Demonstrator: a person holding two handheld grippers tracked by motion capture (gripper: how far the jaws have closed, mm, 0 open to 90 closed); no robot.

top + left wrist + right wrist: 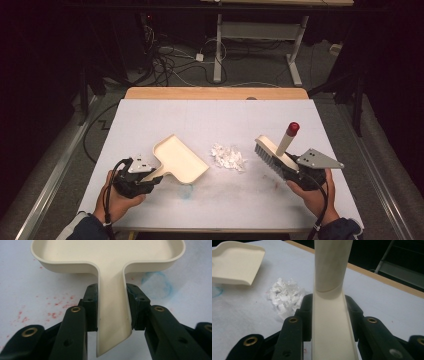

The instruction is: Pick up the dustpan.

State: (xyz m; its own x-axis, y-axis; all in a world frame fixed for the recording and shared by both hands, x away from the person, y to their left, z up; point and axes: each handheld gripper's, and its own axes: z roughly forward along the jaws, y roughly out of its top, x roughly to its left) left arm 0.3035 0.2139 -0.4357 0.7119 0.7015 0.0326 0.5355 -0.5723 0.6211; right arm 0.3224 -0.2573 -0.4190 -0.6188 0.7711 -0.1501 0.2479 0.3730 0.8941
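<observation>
While the paper scraps (228, 157) lie mid-table, the dustpan (179, 159) is clamped by the left gripper (142, 176) left of them, the brush (272, 155) by the right gripper (295, 170) right of them, bristles facing the pile.

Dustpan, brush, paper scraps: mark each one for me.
dustpan (176, 157), high view, floor of the tray.
brush (268, 154), high view, top of the block above the bristles.
paper scraps (228, 157), high view, middle of the white pile.

No readable text anywhere.
No letters, numbers, labels or brand marks legible on any item or surface; only red specks and a blue ring stain on the table (37, 290) in the left gripper view.
</observation>
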